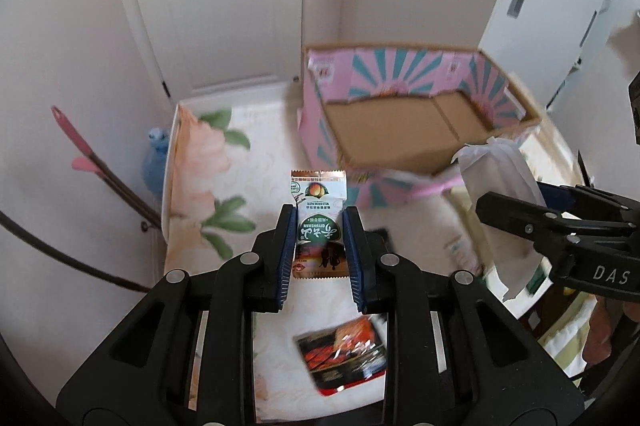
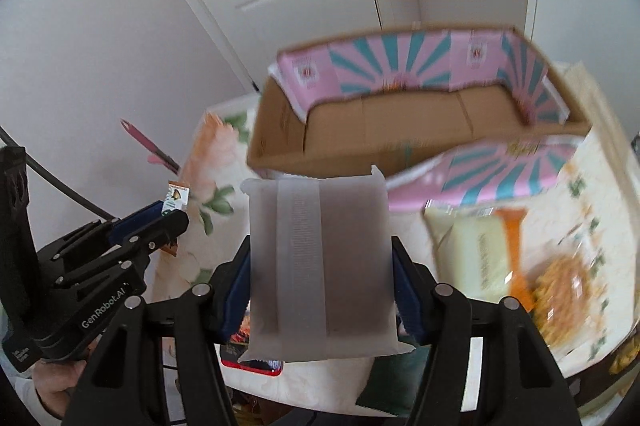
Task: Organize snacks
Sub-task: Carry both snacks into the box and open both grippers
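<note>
My left gripper [image 1: 320,222] is shut on a small green-and-white snack sachet [image 1: 318,210] with a peach picture, held upright above the floral table. My right gripper [image 2: 320,266] is shut on a wide frosted white snack packet [image 2: 320,258] that fills the space between its blue pads. In the left wrist view that packet [image 1: 500,194] and the right gripper [image 1: 516,210] show at the right. In the right wrist view the left gripper [image 2: 172,214] with its sachet [image 2: 176,198] shows at the left. An open pink-and-teal cardboard box [image 1: 400,122] [image 2: 400,114] stands behind both, its brown bottom bare.
A red-and-black snack pack [image 1: 344,354] lies on the floral tablecloth [image 1: 264,154] under my left gripper. A pale pack with an orange stripe [image 2: 480,254] and a bag of golden snacks [image 2: 560,290] lie to the right. A white door and walls stand behind the table.
</note>
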Demonstrator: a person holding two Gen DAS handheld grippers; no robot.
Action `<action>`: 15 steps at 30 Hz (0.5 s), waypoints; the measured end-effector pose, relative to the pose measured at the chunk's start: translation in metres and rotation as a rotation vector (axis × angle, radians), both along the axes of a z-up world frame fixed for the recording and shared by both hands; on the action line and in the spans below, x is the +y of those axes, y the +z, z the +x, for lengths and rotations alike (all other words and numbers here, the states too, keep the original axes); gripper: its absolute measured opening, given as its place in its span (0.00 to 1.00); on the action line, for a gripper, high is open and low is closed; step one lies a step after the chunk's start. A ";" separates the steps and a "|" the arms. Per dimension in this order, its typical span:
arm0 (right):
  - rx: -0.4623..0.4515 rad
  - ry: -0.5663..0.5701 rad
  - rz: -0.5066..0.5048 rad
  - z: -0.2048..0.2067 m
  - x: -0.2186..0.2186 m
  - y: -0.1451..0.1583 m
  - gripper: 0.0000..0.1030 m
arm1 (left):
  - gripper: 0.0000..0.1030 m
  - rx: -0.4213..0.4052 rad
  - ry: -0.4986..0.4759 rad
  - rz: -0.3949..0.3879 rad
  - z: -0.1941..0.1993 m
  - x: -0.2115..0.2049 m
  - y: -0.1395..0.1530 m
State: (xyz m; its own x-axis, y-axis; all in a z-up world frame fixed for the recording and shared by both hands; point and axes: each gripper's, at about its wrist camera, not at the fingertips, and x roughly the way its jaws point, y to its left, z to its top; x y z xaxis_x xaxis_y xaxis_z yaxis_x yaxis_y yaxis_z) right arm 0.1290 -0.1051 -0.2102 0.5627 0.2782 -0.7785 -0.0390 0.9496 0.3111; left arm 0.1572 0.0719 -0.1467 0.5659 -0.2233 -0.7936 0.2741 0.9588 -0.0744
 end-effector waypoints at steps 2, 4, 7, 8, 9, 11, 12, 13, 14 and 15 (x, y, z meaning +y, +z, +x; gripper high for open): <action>-0.028 0.006 0.006 0.003 -0.013 0.013 0.56 | 0.20 -0.018 0.015 -0.002 0.005 -0.008 0.010; -0.049 0.014 0.009 0.009 -0.022 0.022 0.56 | 0.20 -0.041 0.033 -0.009 0.012 -0.020 0.022; -0.087 0.038 0.010 0.025 -0.043 0.039 0.56 | 0.20 -0.067 0.055 -0.010 0.025 -0.043 0.037; -0.098 0.046 0.008 0.030 -0.051 0.043 0.56 | 0.20 -0.069 0.060 -0.015 0.030 -0.050 0.040; -0.106 0.053 0.007 0.037 -0.061 0.046 0.56 | 0.20 -0.069 0.064 -0.024 0.036 -0.058 0.042; -0.116 0.063 0.007 0.048 -0.077 0.052 0.56 | 0.20 -0.067 0.072 -0.038 0.049 -0.074 0.044; -0.119 0.067 0.005 0.054 -0.085 0.053 0.56 | 0.20 -0.061 0.078 -0.046 0.058 -0.083 0.044; -0.122 0.071 0.002 0.059 -0.092 0.055 0.56 | 0.20 -0.054 0.081 -0.054 0.063 -0.090 0.042; -0.122 0.076 -0.002 0.065 -0.099 0.055 0.56 | 0.20 -0.044 0.085 -0.066 0.070 -0.096 0.040; -0.120 0.084 -0.008 0.072 -0.107 0.055 0.56 | 0.20 -0.028 0.087 -0.082 0.080 -0.103 0.037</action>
State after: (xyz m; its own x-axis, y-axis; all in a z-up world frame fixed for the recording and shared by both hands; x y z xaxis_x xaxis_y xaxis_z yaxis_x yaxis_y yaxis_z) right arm 0.2007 -0.2125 -0.1555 0.6271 0.3221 -0.7093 -0.1552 0.9439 0.2914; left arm 0.2376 -0.0316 -0.1098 0.6078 -0.2359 -0.7583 0.1928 0.9701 -0.1473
